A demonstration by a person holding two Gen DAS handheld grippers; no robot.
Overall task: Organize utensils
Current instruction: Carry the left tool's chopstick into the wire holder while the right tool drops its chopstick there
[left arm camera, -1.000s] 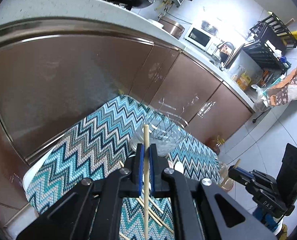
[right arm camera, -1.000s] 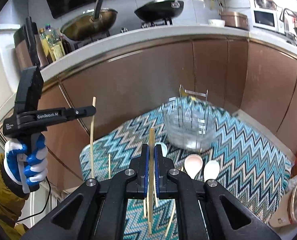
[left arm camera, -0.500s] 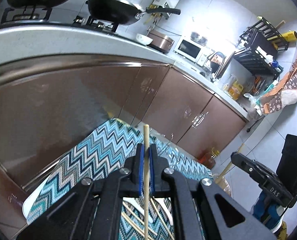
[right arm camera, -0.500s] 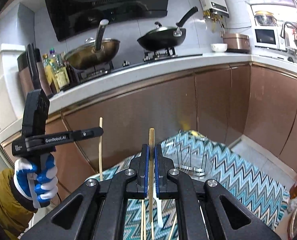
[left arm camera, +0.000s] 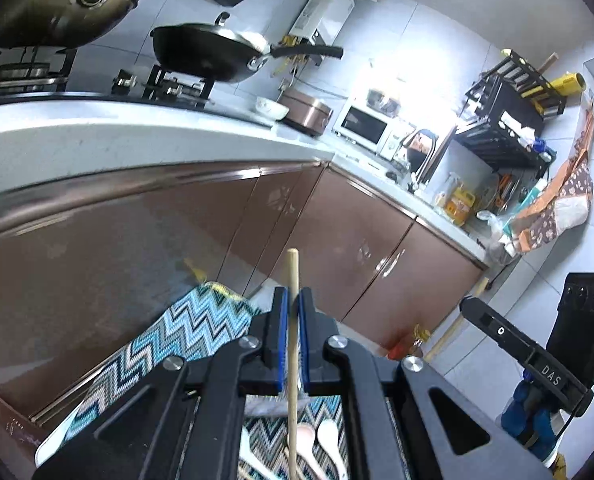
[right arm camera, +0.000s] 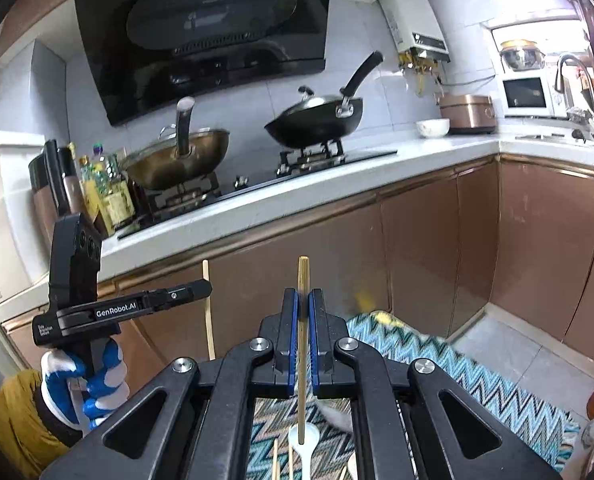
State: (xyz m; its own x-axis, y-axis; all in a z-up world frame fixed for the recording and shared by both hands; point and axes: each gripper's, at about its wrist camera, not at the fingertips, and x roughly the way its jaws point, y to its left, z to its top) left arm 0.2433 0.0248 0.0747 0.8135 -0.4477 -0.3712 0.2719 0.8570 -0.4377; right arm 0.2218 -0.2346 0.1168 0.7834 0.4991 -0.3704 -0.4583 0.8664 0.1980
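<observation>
My left gripper (left arm camera: 293, 300) is shut on a wooden chopstick (left arm camera: 293, 280) that stands upright between its blue pads, high above the table. My right gripper (right arm camera: 304, 302) is shut on a second chopstick (right arm camera: 303, 276), also upright. The left gripper (right arm camera: 201, 288) with its chopstick (right arm camera: 207, 320) shows at the left of the right wrist view; the right gripper (left arm camera: 467, 306) shows at the right of the left wrist view. Below, white spoons (left arm camera: 329, 438) and loose chopsticks (right arm camera: 275, 460) lie on a zigzag cloth (left arm camera: 185, 328). The clear utensil holder is hidden.
Brown cabinets (right arm camera: 437, 248) and a white counter (right arm camera: 337, 184) stand behind the table. Two woks (right arm camera: 317, 120) sit on the stove. A microwave (left arm camera: 365, 126) and a sink tap (left arm camera: 421, 152) are further along. Tiled floor (right arm camera: 509, 344) lies to the right.
Both grippers have risen and tilted up with their chopsticks. The clear holder and most of the cloth have dropped out of view; the counter and stove now fill the frames.
</observation>
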